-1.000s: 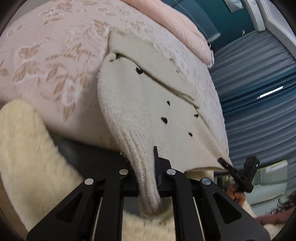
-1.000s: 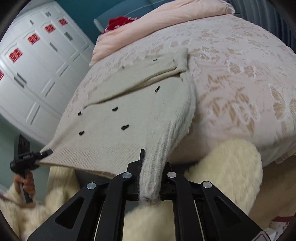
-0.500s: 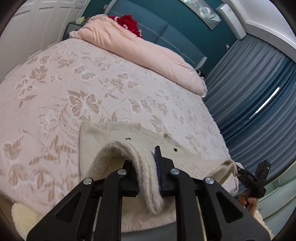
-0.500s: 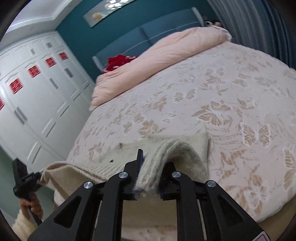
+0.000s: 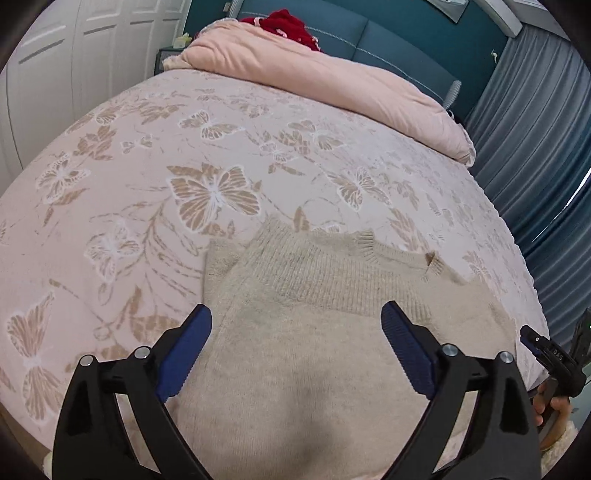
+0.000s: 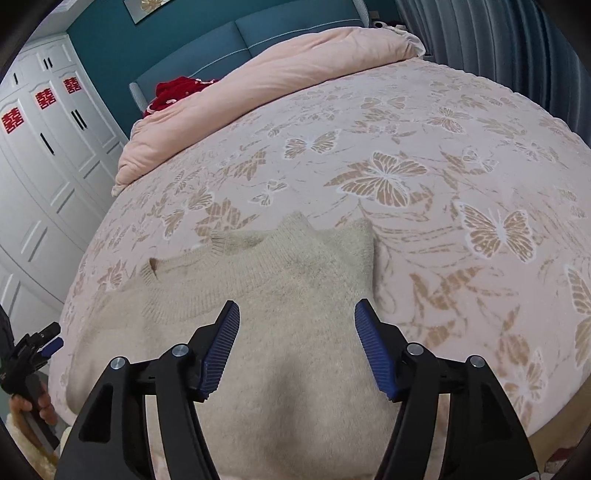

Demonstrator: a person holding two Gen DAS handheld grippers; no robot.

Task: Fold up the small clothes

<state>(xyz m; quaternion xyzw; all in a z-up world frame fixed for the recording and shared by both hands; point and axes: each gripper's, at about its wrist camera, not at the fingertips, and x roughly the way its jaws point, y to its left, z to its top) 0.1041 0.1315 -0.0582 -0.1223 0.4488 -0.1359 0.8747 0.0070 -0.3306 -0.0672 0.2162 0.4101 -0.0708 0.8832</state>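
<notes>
1. Sweater [image 5: 314,362] is laid on the bed [image 5: 147,184], doubled over once.
2. Left gripper [image 5: 295,350] and right gripper [image 6: 295,347] are opening, nothing held.
3. Further folding is judged outstanding.

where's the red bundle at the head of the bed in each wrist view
Left wrist view: the red bundle sits at top centre, behind the pink duvet, against the blue headboard.
Right wrist view: it lies at upper left, poking out past the duvet's left end, below the headboard.
Shared landmark: the beige sweater spread on the butterfly bedspread, bottom centre in both.
</notes>
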